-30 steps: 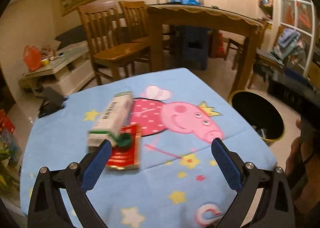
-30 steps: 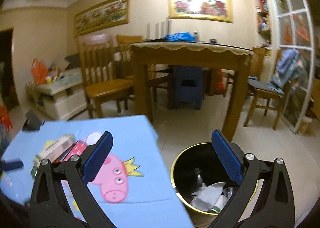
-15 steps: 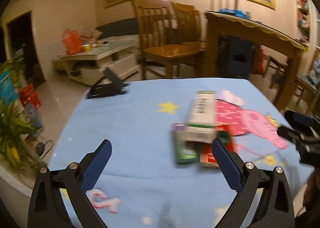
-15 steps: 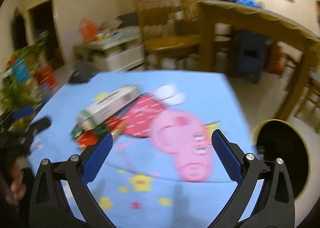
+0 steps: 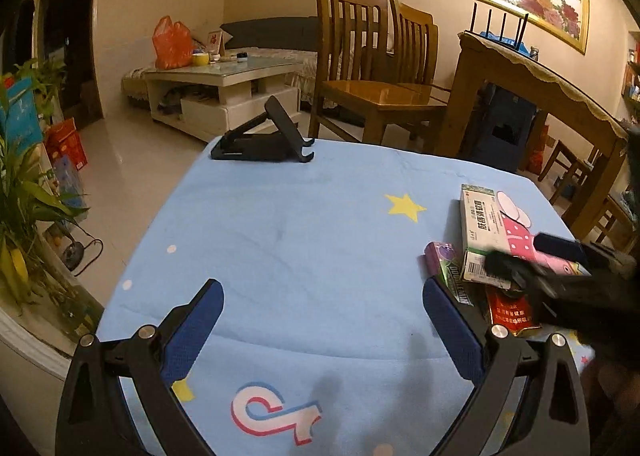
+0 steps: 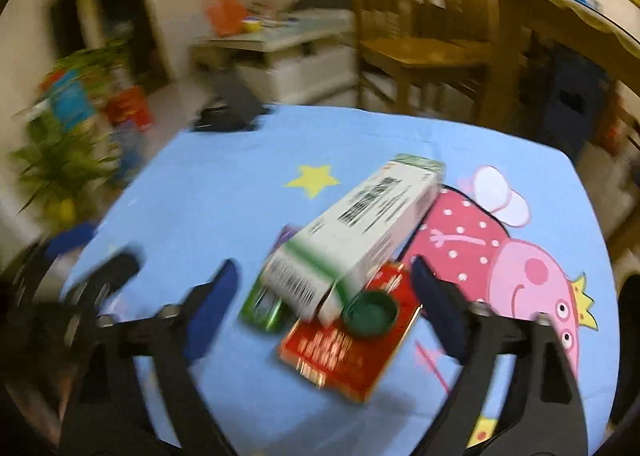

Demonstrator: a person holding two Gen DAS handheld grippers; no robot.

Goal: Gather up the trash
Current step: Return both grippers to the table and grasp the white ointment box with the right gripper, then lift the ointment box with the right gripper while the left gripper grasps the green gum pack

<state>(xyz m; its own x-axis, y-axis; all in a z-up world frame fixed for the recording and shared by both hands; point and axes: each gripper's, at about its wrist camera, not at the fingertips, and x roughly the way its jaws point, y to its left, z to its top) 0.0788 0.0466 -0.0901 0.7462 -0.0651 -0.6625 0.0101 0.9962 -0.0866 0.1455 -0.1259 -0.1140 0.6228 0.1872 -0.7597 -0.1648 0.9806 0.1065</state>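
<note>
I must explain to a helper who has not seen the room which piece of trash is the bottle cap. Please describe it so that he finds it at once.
On the light blue cartoon tablecloth, a small pile of trash lies left of the pink pig picture. The round dark green plastic cap sits on the flat red packet, by the open end of the white and green carton. It is the only round piece there.

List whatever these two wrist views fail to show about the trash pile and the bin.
- Red packet: left wrist view, half hidden behind the right gripper.
- White carton print: right wrist view, smeared by motion blur.
- Green pack: right wrist view, mostly under the carton, label unreadable.
- Bin: outside both views, apart from perhaps a dark sliver at the right edge.
</note>
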